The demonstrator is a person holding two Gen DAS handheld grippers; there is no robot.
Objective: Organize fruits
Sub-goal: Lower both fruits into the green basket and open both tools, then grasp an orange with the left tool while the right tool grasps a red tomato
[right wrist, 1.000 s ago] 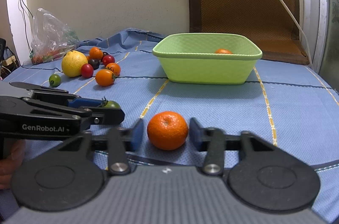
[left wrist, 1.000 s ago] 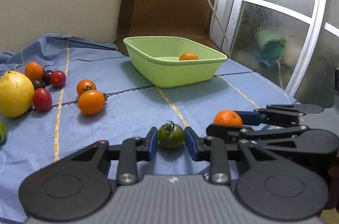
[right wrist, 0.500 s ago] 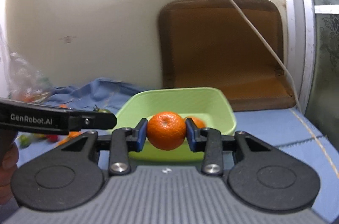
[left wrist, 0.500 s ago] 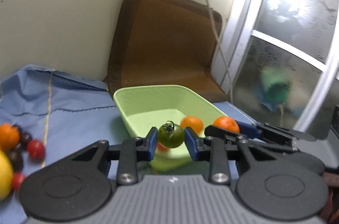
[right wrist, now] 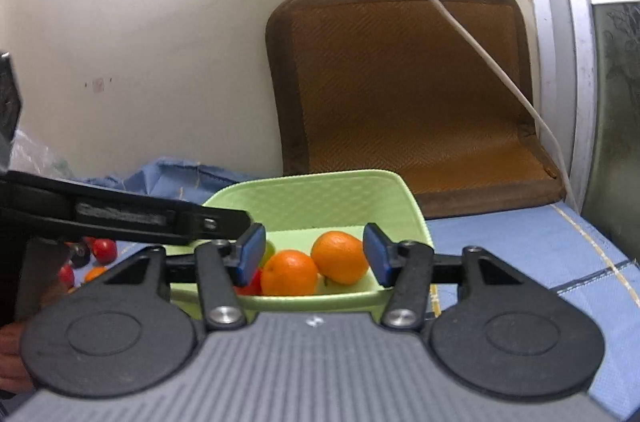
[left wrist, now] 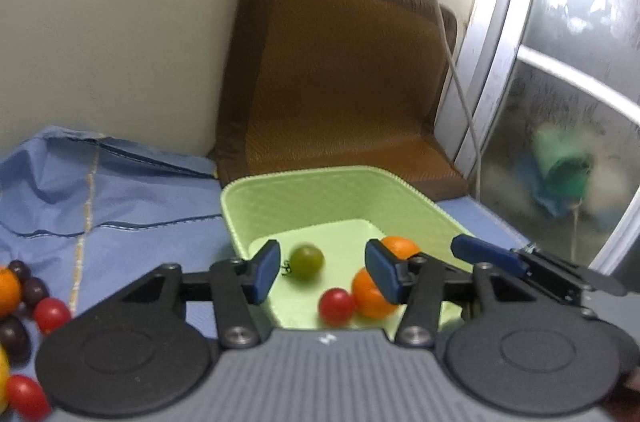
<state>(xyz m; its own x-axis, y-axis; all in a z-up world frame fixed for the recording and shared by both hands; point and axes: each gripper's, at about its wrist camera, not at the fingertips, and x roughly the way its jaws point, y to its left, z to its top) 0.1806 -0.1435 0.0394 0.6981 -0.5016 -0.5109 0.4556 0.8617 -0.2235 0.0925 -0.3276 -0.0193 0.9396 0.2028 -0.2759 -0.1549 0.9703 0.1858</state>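
Both tongs, left (left wrist: 322, 272) and right (right wrist: 314, 254), just spread, empty, above the round, blurred green tomato (left wrist: 306, 261).

1. Indoor light is dim and warm; glare blows out the wall (right wrist: 132, 34) far above the right gripper (right wrist: 314, 254).
2. Beyond and right of the left gripper (left wrist: 322, 272), the frosted window (left wrist: 580, 82) glows white.
3. The green tomato (left wrist: 306, 260) between its fingers is smeared by blur.
4. Fisheye bending curves the edges; corners darken.
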